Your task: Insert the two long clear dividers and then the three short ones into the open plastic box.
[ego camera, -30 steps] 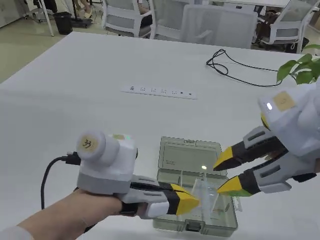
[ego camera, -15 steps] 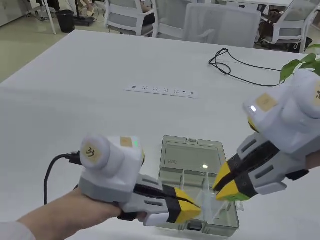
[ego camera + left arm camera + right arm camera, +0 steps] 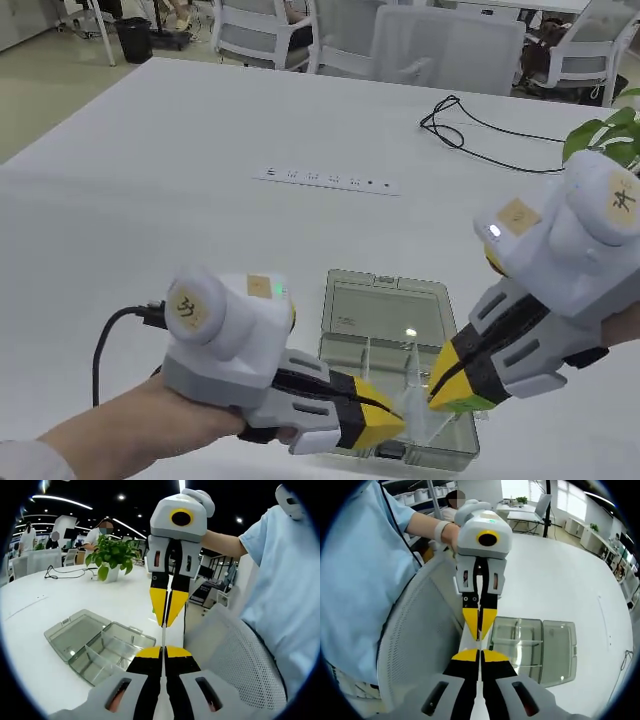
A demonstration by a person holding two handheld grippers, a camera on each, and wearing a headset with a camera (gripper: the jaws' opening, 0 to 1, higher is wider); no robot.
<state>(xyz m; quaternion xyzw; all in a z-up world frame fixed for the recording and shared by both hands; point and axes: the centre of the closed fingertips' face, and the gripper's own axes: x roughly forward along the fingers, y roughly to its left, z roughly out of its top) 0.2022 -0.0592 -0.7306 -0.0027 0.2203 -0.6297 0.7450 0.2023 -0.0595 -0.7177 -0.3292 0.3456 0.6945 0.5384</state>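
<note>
The open clear plastic box lies on the white table, its lid flat behind it. Several clear dividers stand inside the box. My left gripper sits at the box's near edge and my right gripper comes in from the right. Their tips nearly meet over the box's near right part. In the left gripper view my left gripper and right gripper face each other. Both are shut on one thin clear divider, seen edge-on. The right gripper view shows the same grip, with the box beyond.
A white power strip lies mid-table and a black cable loops at the far right. A potted plant stands at the right edge. Chairs line the far side. A mesh chair stands beside the person.
The right gripper's jaws, apart a second ago, have shut. It has dropped lower and closer to the left gripper's tips. The left gripper has barely moved.
</note>
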